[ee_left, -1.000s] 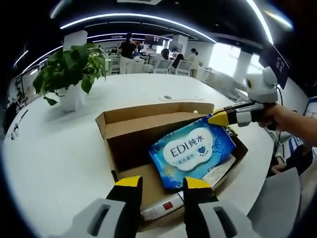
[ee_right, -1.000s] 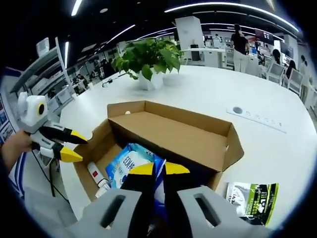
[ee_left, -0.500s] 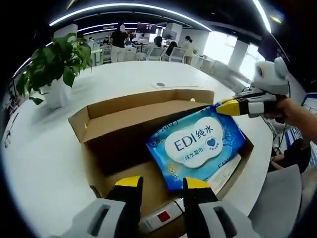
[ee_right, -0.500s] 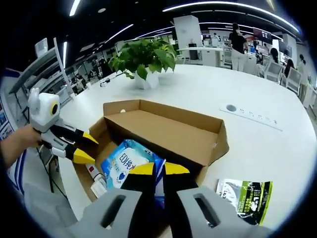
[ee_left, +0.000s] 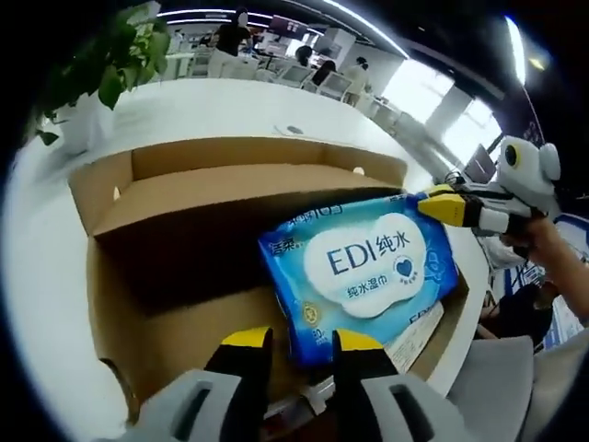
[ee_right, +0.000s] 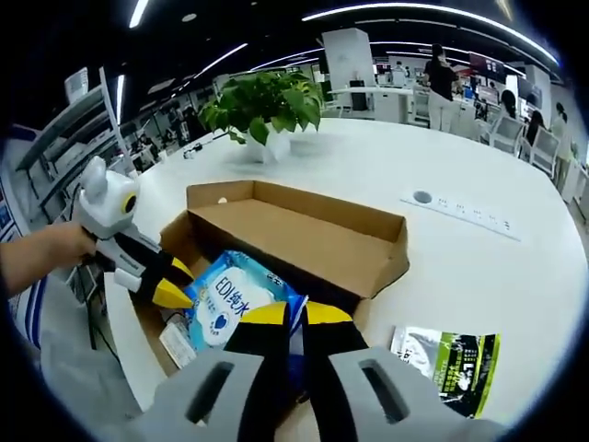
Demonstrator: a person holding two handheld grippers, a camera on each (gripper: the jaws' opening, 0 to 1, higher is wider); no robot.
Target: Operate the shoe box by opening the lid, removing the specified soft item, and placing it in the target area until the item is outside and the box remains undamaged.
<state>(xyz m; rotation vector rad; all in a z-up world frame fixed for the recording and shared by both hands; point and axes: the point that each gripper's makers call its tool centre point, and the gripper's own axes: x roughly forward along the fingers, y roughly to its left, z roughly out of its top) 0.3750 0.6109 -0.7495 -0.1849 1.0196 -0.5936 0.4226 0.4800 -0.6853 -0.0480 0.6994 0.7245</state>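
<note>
The right gripper pinches the near edge of the blue wipes pack, its fingers closed narrow on it, lifting the pack tilted over the open shoe box. The left gripper, fingers slightly parted and empty, has moved closer, now just beside the pack. The pack's long axis runs left to right, label facing up. Farther off, a potted plant stands on the white surface.

Left gripper hangs parted at the blue wipes pack, which the right gripper pinches above the open box
</note>
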